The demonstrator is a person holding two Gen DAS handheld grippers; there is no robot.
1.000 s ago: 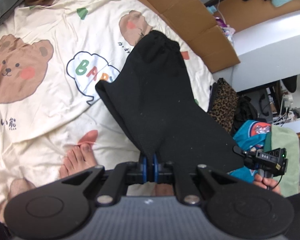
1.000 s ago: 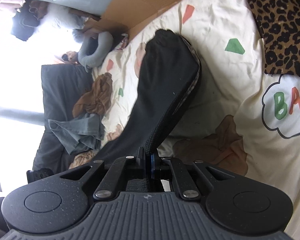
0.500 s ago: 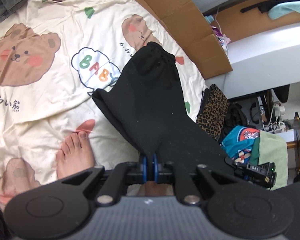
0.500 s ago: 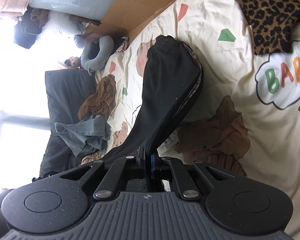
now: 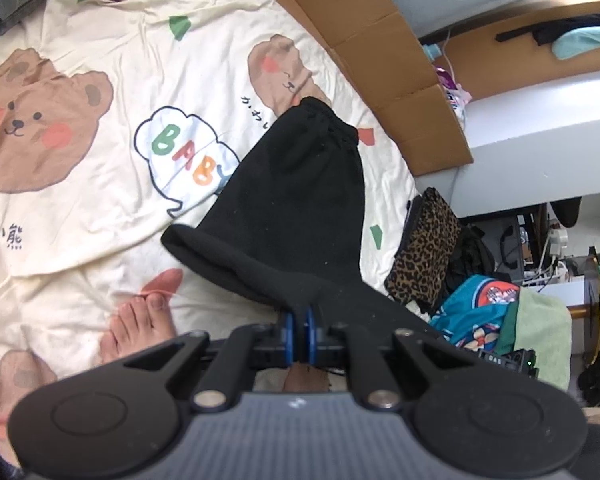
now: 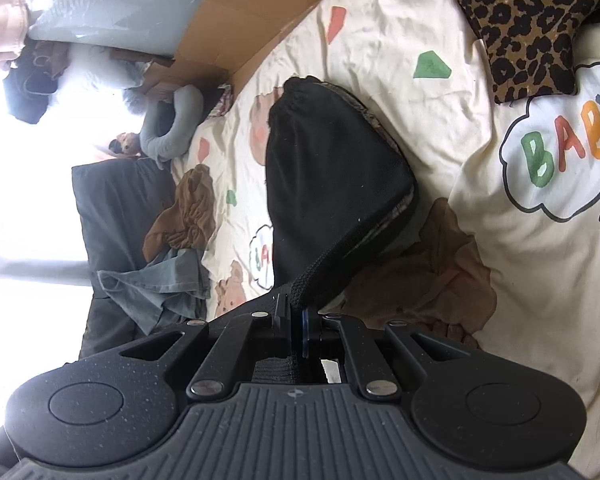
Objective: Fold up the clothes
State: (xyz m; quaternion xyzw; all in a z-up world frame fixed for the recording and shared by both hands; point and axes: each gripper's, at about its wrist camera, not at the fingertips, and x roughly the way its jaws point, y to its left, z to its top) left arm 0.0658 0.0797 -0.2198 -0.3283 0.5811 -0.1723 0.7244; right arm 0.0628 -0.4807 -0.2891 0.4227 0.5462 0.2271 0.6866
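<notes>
L tongs: left gripper (image 5: 299,330) clamped on black garment (image 5: 300,200) edge.
R tongs: right gripper (image 6: 294,322) clamped on same garment.
Garment: frame center, far end on bedsheet (image 5: 100,208).
Progress: early; no finished fold, laying flat + folding left.

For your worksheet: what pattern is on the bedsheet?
Cream bedsheet printed with brown bears; left wrist view.

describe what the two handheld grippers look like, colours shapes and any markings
Both look alike. The left gripper has a ribbed grey-black body, two rounded black lobes with circular recesses, black linkage bars on silver pivot pins, and blue-edged jaws. A small pale mark sits at the centre of the ribbed top. The right gripper has the same build, speckled with pale dust, with a small cross-in-circle mark at centre. No cables or sleeves show.
</notes>
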